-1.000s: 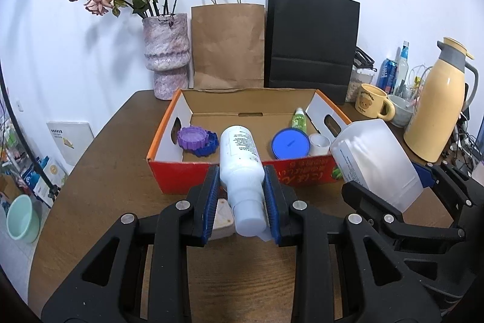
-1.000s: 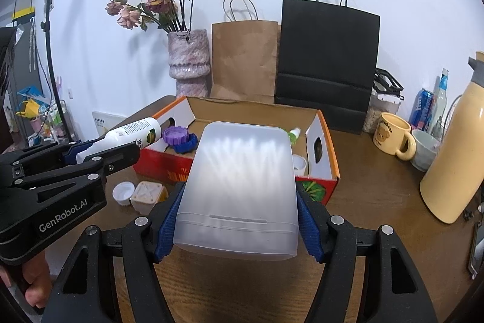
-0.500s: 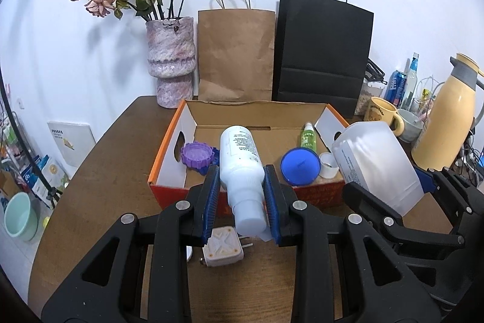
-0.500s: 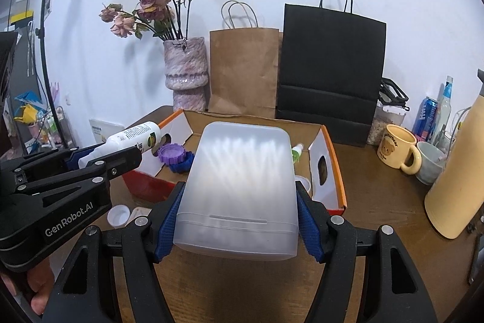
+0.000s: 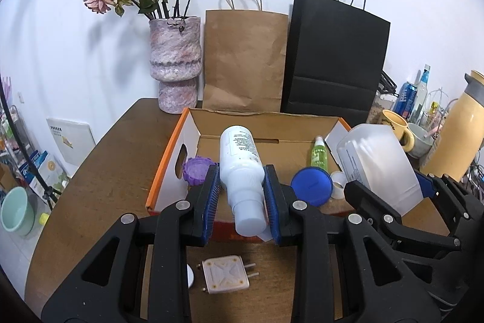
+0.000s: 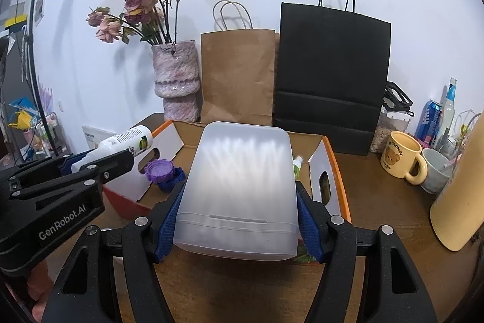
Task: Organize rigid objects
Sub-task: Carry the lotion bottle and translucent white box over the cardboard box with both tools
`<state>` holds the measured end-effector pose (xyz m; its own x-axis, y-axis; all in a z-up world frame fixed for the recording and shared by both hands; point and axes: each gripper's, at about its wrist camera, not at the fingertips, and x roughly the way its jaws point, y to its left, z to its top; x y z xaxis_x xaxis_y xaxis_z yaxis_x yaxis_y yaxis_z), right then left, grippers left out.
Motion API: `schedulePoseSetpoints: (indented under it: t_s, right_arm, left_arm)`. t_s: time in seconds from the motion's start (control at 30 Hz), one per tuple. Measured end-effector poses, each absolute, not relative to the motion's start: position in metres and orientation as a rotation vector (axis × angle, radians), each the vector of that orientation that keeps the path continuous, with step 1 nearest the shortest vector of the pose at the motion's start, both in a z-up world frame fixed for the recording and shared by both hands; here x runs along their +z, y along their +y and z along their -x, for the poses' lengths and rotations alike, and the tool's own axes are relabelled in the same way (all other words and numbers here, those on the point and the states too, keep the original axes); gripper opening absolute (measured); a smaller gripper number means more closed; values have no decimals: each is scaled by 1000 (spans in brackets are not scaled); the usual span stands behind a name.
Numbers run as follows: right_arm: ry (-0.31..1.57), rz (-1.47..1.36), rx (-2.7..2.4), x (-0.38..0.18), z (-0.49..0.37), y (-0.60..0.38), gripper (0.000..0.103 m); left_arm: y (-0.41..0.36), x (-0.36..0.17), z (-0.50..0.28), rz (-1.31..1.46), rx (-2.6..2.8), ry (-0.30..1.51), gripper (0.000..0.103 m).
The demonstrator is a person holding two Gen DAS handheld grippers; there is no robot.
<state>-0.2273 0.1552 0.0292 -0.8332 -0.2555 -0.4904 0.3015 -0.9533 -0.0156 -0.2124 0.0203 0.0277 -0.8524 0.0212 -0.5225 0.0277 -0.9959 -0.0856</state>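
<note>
Now the left claw clamps a white bottle, the right claw a translucent container.

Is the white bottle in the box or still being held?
Held: the left gripper is shut on the white bottle, above the cardboard box.

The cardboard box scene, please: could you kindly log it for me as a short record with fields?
left gripper: shut on white bottle, held over the box's near wall
right gripper: shut on translucent plastic container
cardboard box: open, on wooden table
in box: purple lid, blue lid, green bottle
on table before box: white plug adapter
</note>
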Motion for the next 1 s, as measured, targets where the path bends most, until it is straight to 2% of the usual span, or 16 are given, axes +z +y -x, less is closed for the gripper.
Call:
schedulePoseSetpoints:
  t_s: [1.0]
  right_arm:
    - [129,-834,-2738,6,309,153,72]
  left_arm:
    - [22,11,289,-895,-2966,121,25]
